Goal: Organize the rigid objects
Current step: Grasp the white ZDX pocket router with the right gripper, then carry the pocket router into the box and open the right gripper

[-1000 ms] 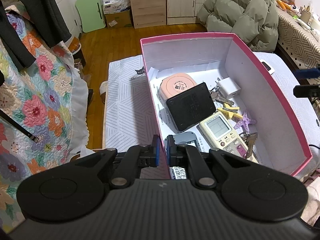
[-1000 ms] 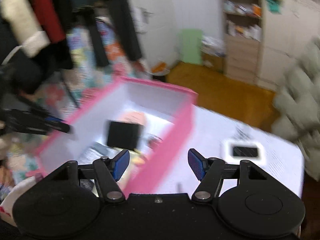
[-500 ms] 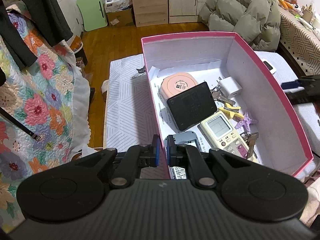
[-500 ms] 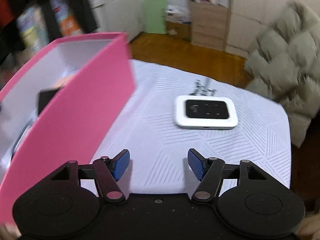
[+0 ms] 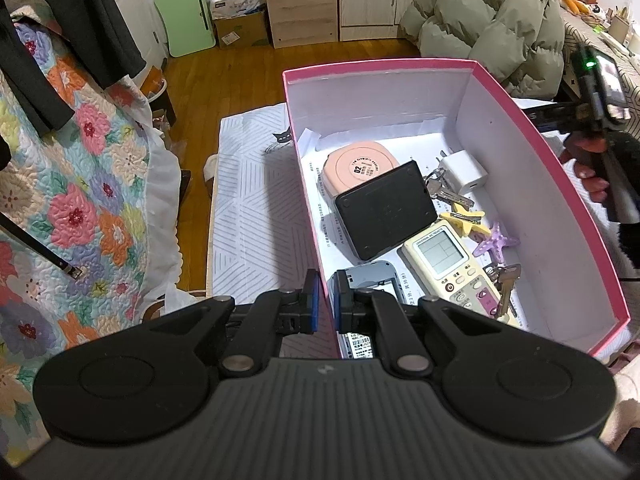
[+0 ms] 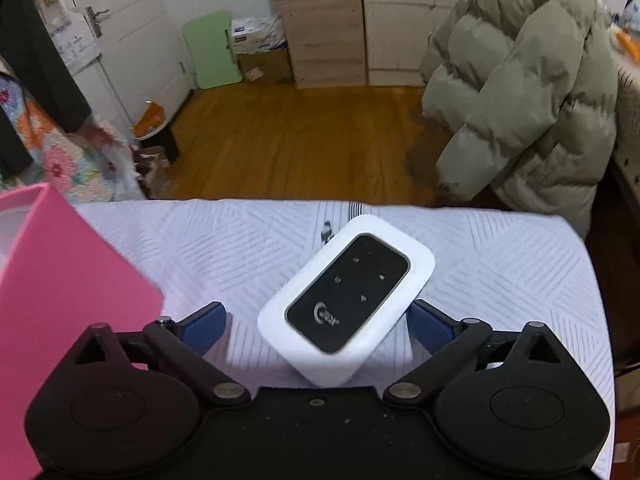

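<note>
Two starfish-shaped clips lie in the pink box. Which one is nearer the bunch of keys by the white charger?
The yellow starfish clip, lying right beside those keys; the purple starfish clip lies further toward the remote.

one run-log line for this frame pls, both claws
left claw: shut on pink cardboard box wall | right claw: open, just widened, straddling white pocket router with black face, not gripping | next: likely close

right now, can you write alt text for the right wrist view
The open right claw straddles a white pocket router with a black face, its jaws having just opened wider, pads not pressing on it. The router lies on a white patterned cloth, with a pink box at left.
</note>
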A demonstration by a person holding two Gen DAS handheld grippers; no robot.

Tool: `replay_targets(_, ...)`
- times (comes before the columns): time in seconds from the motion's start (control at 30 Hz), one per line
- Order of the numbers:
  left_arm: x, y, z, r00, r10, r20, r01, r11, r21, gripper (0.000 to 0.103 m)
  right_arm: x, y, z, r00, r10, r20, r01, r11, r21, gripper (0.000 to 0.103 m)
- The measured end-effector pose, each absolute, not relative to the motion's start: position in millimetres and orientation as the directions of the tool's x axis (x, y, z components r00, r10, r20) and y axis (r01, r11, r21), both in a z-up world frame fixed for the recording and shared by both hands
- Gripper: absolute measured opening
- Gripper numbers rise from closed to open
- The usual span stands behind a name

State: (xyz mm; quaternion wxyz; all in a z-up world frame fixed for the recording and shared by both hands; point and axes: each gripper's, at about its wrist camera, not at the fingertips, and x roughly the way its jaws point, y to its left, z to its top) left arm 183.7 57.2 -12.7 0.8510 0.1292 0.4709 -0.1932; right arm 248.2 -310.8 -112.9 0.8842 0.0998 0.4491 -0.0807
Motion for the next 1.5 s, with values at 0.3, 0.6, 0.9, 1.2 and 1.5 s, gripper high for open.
replay_targets(0.3, 183.8, 57.4, -13.3, 0.485, -0.207, -0.850, 0.452, 0.891, 0.040, 0.006, 232.6, -314.4, -107.6, 0.613, -0.095, -0.784, 0.256, 0.963, 0.083, 0.074)
replay_targets(0.6, 184.6, 56.4, -16.0, 0.494, -0.195, -0.848, 0.444, 0.894, 0.053, 0.006, 214.3, -292.8, -101.9, 0.524, -0.009, -0.852, 0.079, 0.996, 0.037, 0.072)
replay_targets(0.9, 185.0, 58.7, -16.3, 0.489, -0.201, -0.849, 0.422, 0.906, 0.029, 0.006, 229.9, -297.5, -110.5, 0.633, -0.066, -0.771, 0.184, 0.981, 0.068, 0.065)
replay_targets(1.2, 185.1, 58.2, -16.4, 0.489, -0.195, -0.850, 0.421, 0.906, 0.034, 0.006, 202.7, -302.8, -105.6, 0.653, 0.005, -0.757, 0.171, 0.973, 0.154, 0.065)
replay_targets(1.5, 185.3, 61.1, -15.0, 0.499, -0.209, -0.841, 0.407, 0.913, 0.014, 0.006, 144.1, -285.1, -64.4, 0.746, 0.037, -0.664, 0.110, 0.978, 0.178, 0.065)
